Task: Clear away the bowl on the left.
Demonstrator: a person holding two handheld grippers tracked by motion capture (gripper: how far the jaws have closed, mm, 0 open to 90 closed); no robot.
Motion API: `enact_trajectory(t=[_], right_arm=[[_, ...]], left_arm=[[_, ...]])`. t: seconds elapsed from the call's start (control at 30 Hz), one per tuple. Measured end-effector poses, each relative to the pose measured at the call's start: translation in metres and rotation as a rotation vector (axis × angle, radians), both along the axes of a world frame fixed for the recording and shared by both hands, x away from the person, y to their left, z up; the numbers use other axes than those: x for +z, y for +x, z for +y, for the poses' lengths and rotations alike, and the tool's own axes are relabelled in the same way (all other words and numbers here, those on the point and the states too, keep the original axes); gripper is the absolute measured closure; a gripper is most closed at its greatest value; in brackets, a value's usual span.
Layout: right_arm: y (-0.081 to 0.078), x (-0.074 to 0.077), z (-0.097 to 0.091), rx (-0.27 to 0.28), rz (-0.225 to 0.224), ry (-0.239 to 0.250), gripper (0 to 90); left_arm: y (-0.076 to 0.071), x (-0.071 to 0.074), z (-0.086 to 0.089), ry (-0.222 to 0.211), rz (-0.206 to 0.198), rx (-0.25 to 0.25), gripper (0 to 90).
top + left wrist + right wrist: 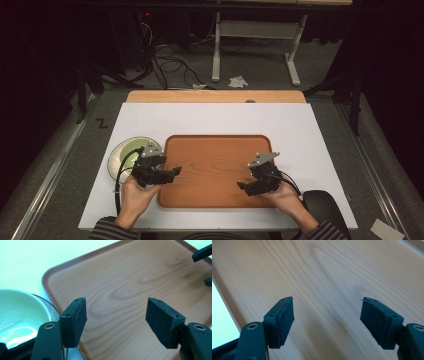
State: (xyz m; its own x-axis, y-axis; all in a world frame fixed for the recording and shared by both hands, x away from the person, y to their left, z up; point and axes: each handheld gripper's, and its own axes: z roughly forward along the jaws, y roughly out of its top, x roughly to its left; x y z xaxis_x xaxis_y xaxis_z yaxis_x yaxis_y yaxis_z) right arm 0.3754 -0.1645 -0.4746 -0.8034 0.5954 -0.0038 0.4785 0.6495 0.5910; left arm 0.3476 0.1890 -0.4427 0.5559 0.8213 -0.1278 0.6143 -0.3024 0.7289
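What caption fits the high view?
Two hands hold open tools over a wooden tray, beside a green plate.

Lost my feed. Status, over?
Left gripper open, empty, over tray. Right gripper open, empty, over tray. Pale green bowl left of tray, untouched. Nothing in the way.

One wooden tray (217,150) lies near the front edge of the white table (220,117). One pale green plate (123,150) sits just beside the tray's left edge. Two grippers, left (172,172) and right (243,186), hover over the tray, one in each hand.
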Motion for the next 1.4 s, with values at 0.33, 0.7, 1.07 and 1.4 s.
enact_trajectory(t=[0.33, 0.7, 1.07, 1.4], right_arm=[[0.000, 0.000, 0.000, 0.000, 0.000, 0.000, 28.7], [0.000, 0.000, 0.000, 0.003, -0.002, -0.002, 28.7], [0.000, -0.001, 0.001, -0.002, 0.002, 0.002, 28.6], [0.000, -0.001, 0.001, 0.001, 0.003, 0.002, 28.7]], left_arm=[[0.001, 0.000, 0.009, -0.010, 0.000, 0.027, 32.7], [0.003, 0.000, 0.015, -0.015, 0.002, 0.047, 32.2], [0.005, 0.000, 0.023, -0.030, 0.004, 0.074, 31.3], [0.005, 0.001, 0.027, -0.039, 0.005, 0.088, 31.3]])
